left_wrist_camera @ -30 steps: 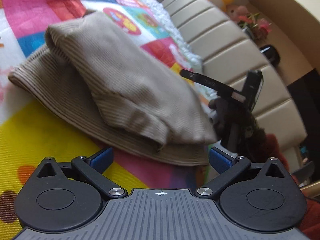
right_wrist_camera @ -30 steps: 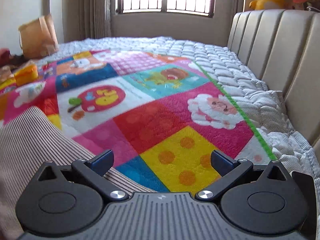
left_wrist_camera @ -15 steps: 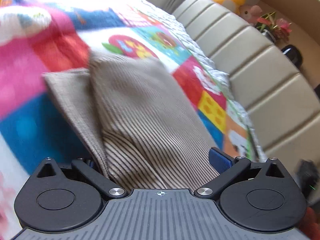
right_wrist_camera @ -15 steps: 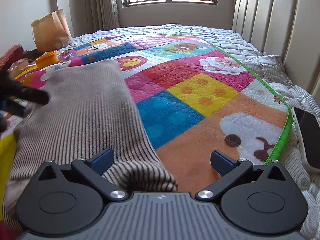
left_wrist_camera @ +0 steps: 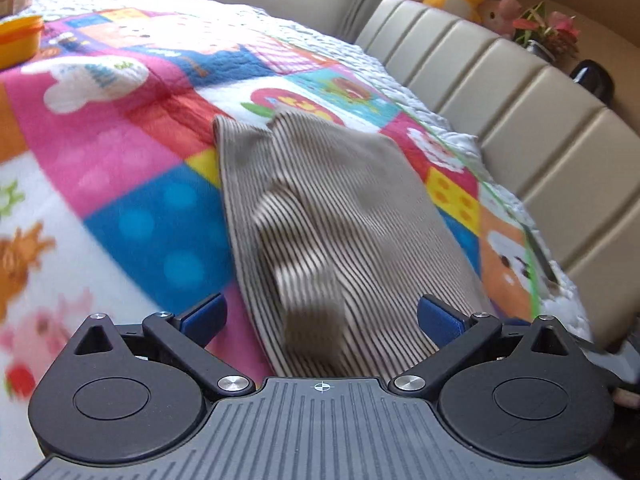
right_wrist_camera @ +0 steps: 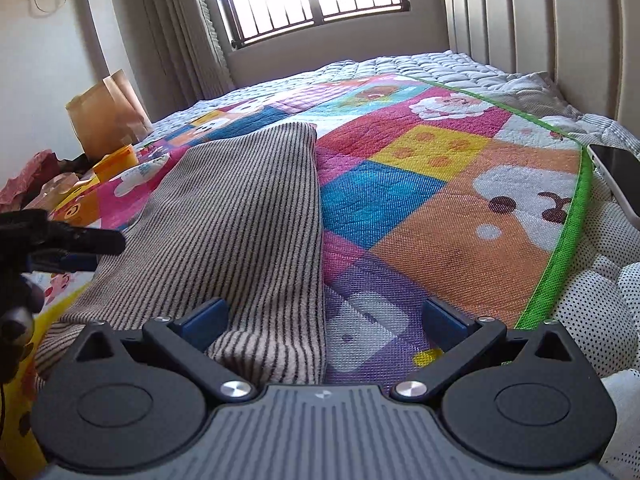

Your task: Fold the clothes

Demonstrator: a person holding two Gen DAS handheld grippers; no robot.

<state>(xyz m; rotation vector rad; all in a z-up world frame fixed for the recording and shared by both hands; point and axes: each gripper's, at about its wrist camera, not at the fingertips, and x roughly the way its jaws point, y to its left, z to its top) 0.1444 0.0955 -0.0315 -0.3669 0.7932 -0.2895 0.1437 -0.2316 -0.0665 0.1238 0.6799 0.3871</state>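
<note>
- The beige, brown-striped ribbed knit garment [left_wrist_camera: 340, 216] lies folded into a long narrow panel on the patchwork cartoon-print blanket [left_wrist_camera: 152, 216] that covers the bed, running from 6 o'clock up toward 12 in both wrist views.
- The left gripper [left_wrist_camera: 320, 316] has its blue-padded jaws spread wide and grips nothing; the garment's near end sits in the gap between them, blurred, and I cannot tell whether the pads touch it.
- The right gripper [right_wrist_camera: 324, 320] is likewise wide open and empty, straddling the garment's right-hand edge, with striped cloth at 9 o'clock and bare blanket at 3.
- Judging from this, the lengthwise folds look done and the step in hand is seizing the near hem for the crosswise fold.
- The next move calls for both grippers to close on the near corners, lift together, and carry the hem toward 12 o'clock, keeping the layers aligned.
- A dark flat phone [right_wrist_camera: 618, 176] rests on the bed's edge at 3 o'clock, well apart.
</note>
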